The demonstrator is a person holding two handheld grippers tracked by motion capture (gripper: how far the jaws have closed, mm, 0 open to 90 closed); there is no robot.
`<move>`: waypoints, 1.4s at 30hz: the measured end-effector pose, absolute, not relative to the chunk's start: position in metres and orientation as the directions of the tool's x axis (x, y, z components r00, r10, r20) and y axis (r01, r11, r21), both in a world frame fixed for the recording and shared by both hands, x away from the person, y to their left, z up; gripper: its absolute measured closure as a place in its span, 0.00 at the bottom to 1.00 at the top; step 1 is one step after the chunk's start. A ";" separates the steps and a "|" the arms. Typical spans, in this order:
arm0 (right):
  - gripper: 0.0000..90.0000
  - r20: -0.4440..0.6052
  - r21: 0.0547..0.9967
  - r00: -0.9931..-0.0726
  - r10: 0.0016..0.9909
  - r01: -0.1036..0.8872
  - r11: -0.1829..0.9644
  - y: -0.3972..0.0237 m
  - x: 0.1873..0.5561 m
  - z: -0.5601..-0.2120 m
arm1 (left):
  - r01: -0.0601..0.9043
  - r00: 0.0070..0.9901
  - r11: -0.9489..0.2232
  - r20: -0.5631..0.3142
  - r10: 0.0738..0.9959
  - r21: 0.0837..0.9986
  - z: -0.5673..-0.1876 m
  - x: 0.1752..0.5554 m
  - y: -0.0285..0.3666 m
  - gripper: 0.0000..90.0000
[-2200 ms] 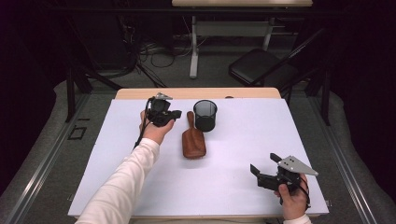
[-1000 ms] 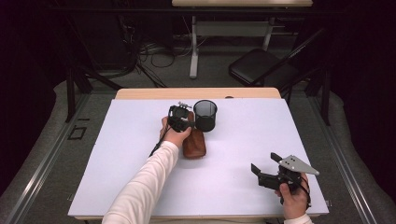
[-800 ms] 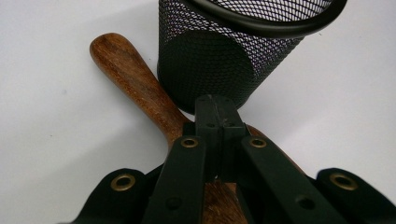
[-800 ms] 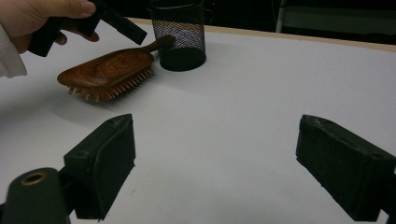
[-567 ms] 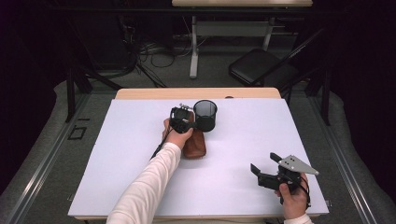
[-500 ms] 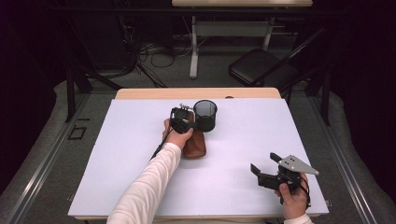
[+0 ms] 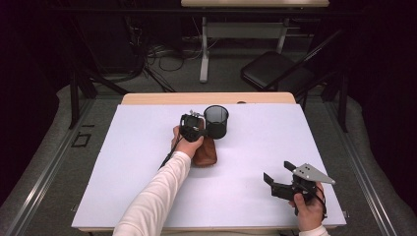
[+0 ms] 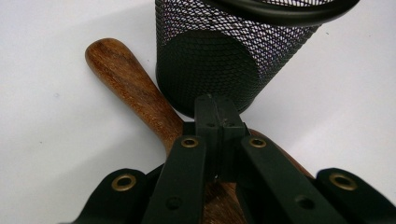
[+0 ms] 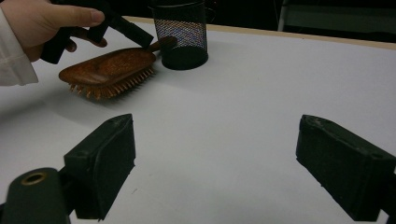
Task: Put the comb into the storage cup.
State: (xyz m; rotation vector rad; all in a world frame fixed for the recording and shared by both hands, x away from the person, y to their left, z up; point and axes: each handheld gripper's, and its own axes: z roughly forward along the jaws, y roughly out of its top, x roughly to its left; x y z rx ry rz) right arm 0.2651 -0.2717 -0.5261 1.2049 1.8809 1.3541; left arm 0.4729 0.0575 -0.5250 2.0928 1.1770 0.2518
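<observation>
Currently the left gripper (image 8: 218, 122), closed and empty above the wooden hairbrush (image 8: 135, 91) beside the mesh cup (image 8: 224, 51), should open over the handle before clamping.

Wooden hairbrush (image 7: 205, 152) – bristles down, handle touching black mesh cup (image 7: 217, 121)

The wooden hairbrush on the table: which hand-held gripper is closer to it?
Left. The left hand-held gripper, jaws shut, hovers right over the wooden hairbrush, beside the mesh cup. The right hand-held gripper, jaws open, sits far off near the table's near right corner.
</observation>
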 end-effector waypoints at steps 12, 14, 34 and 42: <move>0.13 0.082 0.926 -0.467 0.880 0.363 0.106 -0.273 0.265 -0.526 | 0.668 0.576 -0.336 -0.174 0.799 0.664 -0.531 0.476 0.057 1.00; 0.13 0.084 0.927 -0.466 0.881 0.361 0.103 -0.273 0.265 -0.527 | 0.673 0.578 -0.343 -0.176 0.797 0.655 -0.530 0.476 0.058 1.00; 0.13 0.086 0.926 -0.463 0.882 0.364 0.100 -0.273 0.265 -0.527 | 0.700 0.575 -0.420 -0.108 0.811 0.577 -0.537 0.471 0.088 1.00; 0.13 0.087 0.927 -0.463 0.882 0.363 0.099 -0.272 0.266 -0.527 | 0.698 0.591 -0.434 -0.115 0.799 0.570 -0.536 0.464 0.098 1.00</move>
